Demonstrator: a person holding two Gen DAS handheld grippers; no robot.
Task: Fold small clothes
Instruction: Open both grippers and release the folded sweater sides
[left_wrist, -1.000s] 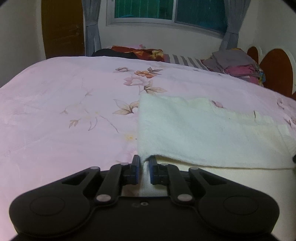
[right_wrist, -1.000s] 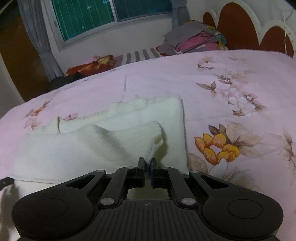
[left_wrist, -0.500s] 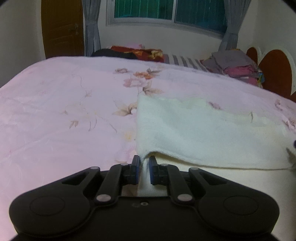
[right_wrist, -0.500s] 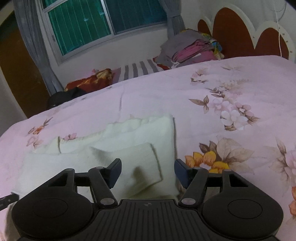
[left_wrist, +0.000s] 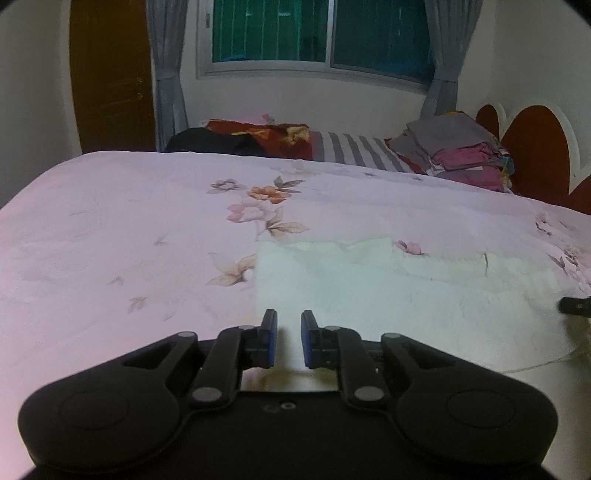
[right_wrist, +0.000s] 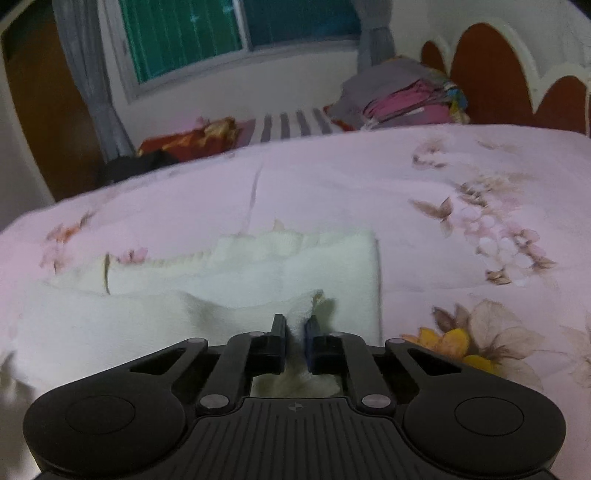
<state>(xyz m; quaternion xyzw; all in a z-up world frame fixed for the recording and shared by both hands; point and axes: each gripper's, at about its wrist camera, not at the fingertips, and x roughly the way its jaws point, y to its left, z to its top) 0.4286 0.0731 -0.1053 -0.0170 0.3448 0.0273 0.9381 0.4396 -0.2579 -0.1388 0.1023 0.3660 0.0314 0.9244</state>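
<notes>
A small cream knit garment (left_wrist: 399, 295) lies folded into a long band on the pink floral bedspread (left_wrist: 110, 229). My left gripper (left_wrist: 289, 332) stands at its left end, jaws a small gap apart, with no cloth between them. In the right wrist view the garment (right_wrist: 229, 280) lies across the middle. My right gripper (right_wrist: 295, 334) is shut on a raised corner of its near edge at the right end. The tip of the right gripper shows at the far right of the left wrist view (left_wrist: 574, 305).
A stack of folded clothes (left_wrist: 458, 155) sits at the far right by the red headboard (left_wrist: 532, 147). A striped pillow (left_wrist: 354, 149), a red patterned cloth (left_wrist: 266, 136) and a dark item (left_wrist: 210, 142) lie along the far edge under the window.
My left gripper let go of the garment's left edge, which dropped flat. My right gripper opened half a second ago, then closed again on the near right corner.
</notes>
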